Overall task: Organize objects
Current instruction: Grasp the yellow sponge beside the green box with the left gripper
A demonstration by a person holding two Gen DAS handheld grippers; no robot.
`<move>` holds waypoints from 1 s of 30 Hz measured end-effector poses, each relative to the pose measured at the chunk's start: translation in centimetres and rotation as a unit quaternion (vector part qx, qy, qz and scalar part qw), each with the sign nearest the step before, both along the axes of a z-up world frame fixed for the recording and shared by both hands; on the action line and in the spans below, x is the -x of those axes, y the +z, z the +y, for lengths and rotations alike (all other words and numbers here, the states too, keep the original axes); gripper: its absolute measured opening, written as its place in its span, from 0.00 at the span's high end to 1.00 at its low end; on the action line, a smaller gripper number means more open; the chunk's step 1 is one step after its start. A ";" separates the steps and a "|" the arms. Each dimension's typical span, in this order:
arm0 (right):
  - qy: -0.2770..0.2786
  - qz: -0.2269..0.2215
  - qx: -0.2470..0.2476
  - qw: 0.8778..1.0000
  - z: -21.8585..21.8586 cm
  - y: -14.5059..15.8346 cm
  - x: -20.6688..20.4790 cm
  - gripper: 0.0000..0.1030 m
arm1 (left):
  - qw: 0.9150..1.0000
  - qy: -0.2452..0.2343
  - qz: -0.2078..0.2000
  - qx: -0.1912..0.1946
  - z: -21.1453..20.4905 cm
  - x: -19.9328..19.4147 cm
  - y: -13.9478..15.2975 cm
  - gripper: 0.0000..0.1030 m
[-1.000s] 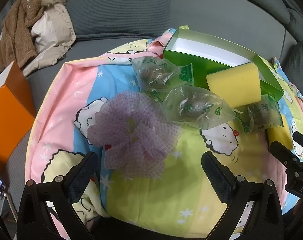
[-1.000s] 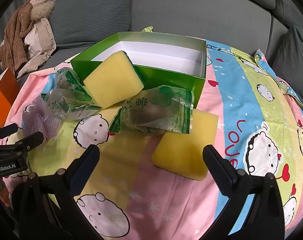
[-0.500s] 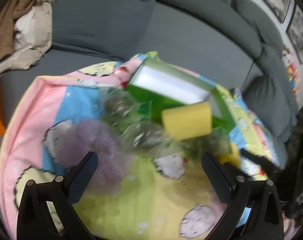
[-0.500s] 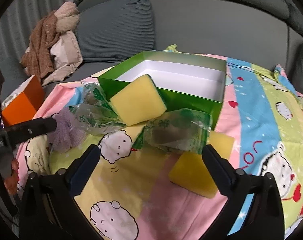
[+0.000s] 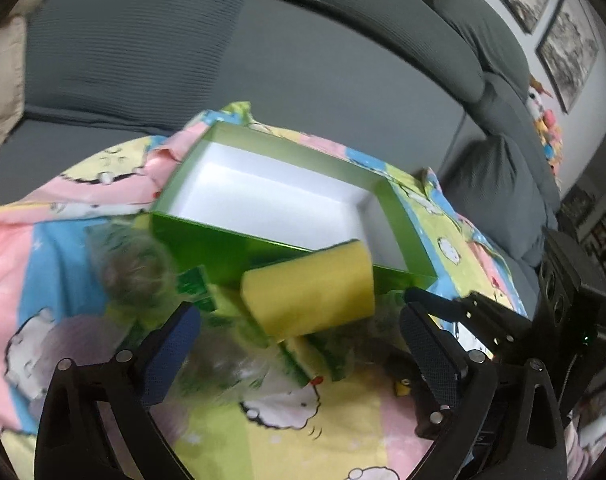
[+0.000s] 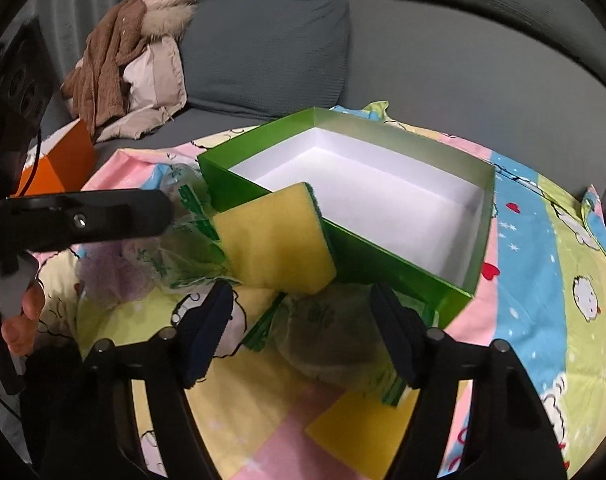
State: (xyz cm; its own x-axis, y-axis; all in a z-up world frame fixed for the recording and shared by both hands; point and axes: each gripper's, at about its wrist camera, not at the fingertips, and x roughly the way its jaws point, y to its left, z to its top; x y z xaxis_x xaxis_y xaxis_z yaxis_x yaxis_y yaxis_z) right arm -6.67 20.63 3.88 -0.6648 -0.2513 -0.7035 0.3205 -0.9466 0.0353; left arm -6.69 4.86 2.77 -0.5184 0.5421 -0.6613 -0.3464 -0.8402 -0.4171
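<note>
A green box (image 5: 223,248) (image 6: 383,268) with a bare white inside lies on the cartoon blanket. One yellow sponge (image 5: 311,296) (image 6: 275,240) leans on its front wall. My left gripper (image 5: 299,356) is open just short of that sponge, over clear green-printed bags (image 5: 239,356). My right gripper (image 6: 303,336) has its jaws closing, with one green-printed bag (image 6: 327,332) between them; the pads do not visibly press it. A second yellow sponge (image 6: 363,432) lies under that bag. The purple mesh puff (image 6: 111,272) sits at the left.
The blanket (image 6: 543,248) covers a grey sofa (image 5: 303,60). An orange box (image 6: 59,164) and a heap of clothes (image 6: 131,56) lie at the left. A person's hand (image 6: 23,320) holds the left gripper (image 6: 83,216), which crosses the right wrist view.
Both grippers have moved in toward the green box and their views tilted up. The right jaws have narrowed around the printed bag. The left gripper shifted right, from the puff toward the leaning sponge.
</note>
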 end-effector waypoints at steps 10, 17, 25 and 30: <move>0.027 -0.010 0.024 0.999 0.4 -0.8 1.8 0.40 | 0.999 -0.032 -0.025 -0.034 0.8 1.9 -2.3 0.19; 0.052 -0.025 0.031 0.998 0.1 -1.5 2.9 0.51 | 0.998 -0.031 -0.040 -0.040 1.2 3.4 -2.9 0.28; 0.064 -0.035 0.020 0.997 0.1 -2.0 3.9 0.61 | 0.998 -0.036 -0.035 -0.029 1.8 3.7 -2.9 0.40; 0.050 -0.025 0.016 0.998 0.0 -1.7 3.6 0.63 | 0.999 -0.035 -0.019 -0.014 2.2 3.2 -2.3 0.44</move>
State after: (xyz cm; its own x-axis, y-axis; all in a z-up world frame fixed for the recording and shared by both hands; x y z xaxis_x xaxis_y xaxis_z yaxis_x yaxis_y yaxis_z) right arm -10.26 20.64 2.23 -0.5991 -0.3370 -0.7263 0.4106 -0.9081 0.0827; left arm -9.94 7.06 0.51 -0.4532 0.5950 -0.6637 -0.3875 -0.8021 -0.4544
